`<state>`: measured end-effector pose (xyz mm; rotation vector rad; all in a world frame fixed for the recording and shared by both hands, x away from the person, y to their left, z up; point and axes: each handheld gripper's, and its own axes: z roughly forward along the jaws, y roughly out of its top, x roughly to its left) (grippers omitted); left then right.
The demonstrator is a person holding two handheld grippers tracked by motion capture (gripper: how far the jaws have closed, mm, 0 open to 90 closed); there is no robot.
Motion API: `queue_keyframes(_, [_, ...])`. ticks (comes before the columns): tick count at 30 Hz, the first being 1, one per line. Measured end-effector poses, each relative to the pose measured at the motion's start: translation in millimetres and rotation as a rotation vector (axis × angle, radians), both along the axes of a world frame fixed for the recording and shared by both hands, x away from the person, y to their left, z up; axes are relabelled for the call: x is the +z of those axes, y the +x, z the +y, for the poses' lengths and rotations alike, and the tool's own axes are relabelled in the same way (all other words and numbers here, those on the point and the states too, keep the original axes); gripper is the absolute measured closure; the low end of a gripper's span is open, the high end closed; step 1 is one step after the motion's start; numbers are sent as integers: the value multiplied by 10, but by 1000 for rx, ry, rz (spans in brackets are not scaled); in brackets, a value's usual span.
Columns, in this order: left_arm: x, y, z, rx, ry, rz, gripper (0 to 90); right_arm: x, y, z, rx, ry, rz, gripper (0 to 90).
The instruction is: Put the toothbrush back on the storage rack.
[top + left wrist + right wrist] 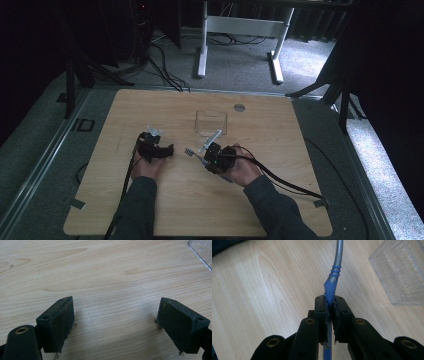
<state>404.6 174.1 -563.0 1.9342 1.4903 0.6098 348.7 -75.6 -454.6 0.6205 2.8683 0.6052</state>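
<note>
Toothbrush [333, 277], blue-and-silver handle, was pinched thinly in the shut right tongs [330, 305], near the clear plastic box [402, 272] on the wooden surface [105, 270]. Left tongs [115, 315] stood wide open, empty. Risk: so narrow a grip could let the handle swivel or slip out.

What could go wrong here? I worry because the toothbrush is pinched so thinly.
1. The right gripper clamps the toothbrush only on its narrow blue section, so it may twist or slip.
2. The clear container stands close by; a swinging handle might knock it.
3. The left gripper is open and offers no support.
</note>
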Motion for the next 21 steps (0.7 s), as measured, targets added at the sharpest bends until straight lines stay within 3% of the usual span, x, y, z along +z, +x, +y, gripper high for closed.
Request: queue_keyframes(21, [0, 0, 0, 0, 0, 0, 145, 156, 29, -65, -52, 121, -58, 829])
